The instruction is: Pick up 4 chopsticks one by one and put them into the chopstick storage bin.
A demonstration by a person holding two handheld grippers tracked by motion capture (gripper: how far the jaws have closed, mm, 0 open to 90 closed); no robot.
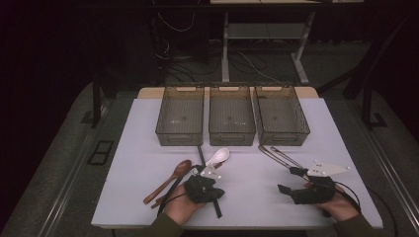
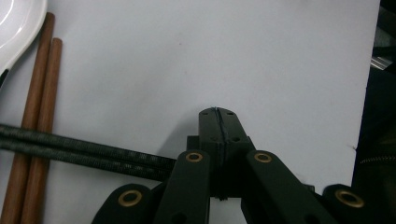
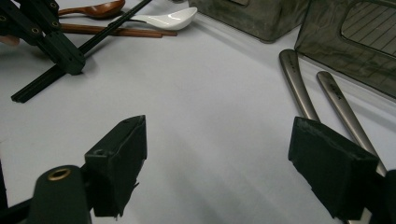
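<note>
Landmark: the middle one of three smoked-plastic bins [image 1: 231, 121], standing in a row at the far side of the white surface [image 1: 138, 163].

Item 1. White ceramic soup spoon [image 1: 218, 157]: lies on the surface just in front of the middle bin, slightly toward its left, bowl pointing at the bin. Also seen in the right gripper view [image 3: 166, 19].

Item 2. Wooden spoon [image 1: 168, 179]: in front of the middle bin and to its left, beyond the white spoon, handle slanting toward the near edge.

Item 3. Pair of wooden chopsticks [image 2: 36, 116]: side by side and touching, beside the white spoon; a black cable crosses over them in the left gripper view.

Item 4. Two metal handles of cutlery [image 3: 315, 95]: in front of the middle bin and to its right, lying side by side just before the right-hand bin [image 1: 280, 116]; which utensils they are cannot be told.

Item 5. Left tongs [image 1: 202, 187]: held in the person's left hand, in front of the middle bin and just nearer than the white spoon. Jaws pressed together, nothing between them, tips over bare surface.

Item 6. Right tongs [image 1: 296, 180]: held in the right hand, in front of the middle bin and to its right, at the near ends of the metal handles. Jaws wide apart, nothing between them; one pad [image 3: 329, 163] sits just beside a handle.
</note>
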